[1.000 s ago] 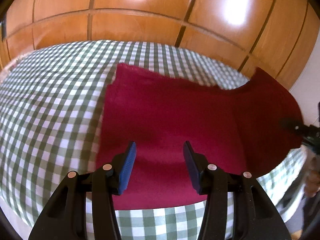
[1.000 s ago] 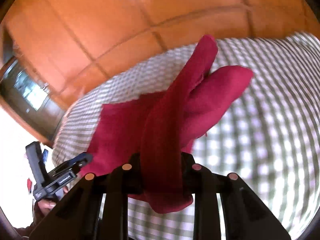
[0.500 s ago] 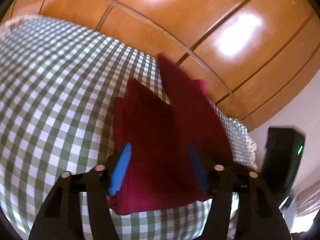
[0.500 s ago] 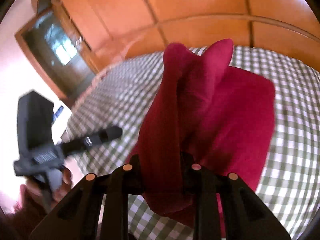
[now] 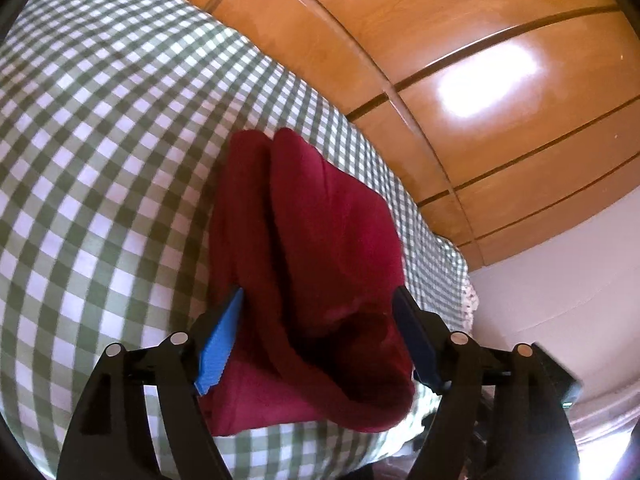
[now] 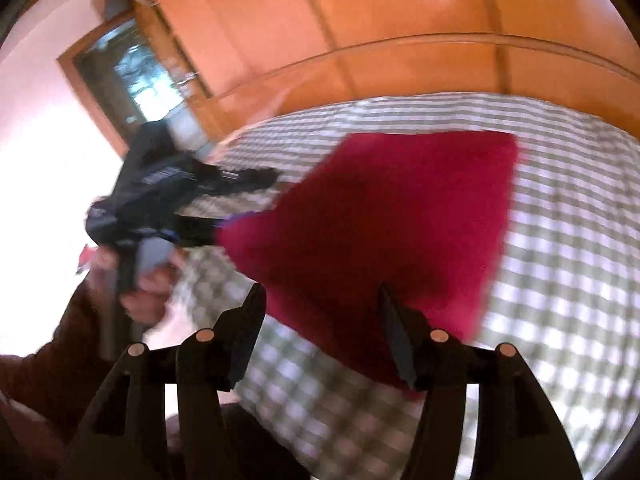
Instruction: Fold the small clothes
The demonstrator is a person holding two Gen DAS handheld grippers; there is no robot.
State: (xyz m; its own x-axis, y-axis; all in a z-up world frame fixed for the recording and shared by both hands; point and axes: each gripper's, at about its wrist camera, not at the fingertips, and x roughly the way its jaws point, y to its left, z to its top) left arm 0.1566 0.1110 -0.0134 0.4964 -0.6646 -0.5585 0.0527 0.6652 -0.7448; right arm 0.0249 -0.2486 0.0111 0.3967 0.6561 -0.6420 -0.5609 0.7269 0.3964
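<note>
Backdrop: wooden panelled wall point(image 5: 460, 40) behind a bed in a green checked cover point(image 5: 88, 152).
Left gripper point(image 5: 318, 334): jaws have just been opening; red cloth point(image 5: 320, 240) bunches between them, pads apparently not pressing.
Cloth: folded over, on the cover.
Right gripper point(image 6: 320, 332): jaws just spread, nothing held, cloth edge beneath.
Advice: withdraw both slowly, then smooth the raised fold.

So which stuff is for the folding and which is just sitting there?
For the folding:
- red cloth
- left hand-held gripper, jaws just opening
- right hand-held gripper, jaws just opening

Just there:
- checked bedcover
- wooden wardrobe
- glass cabinet
</note>
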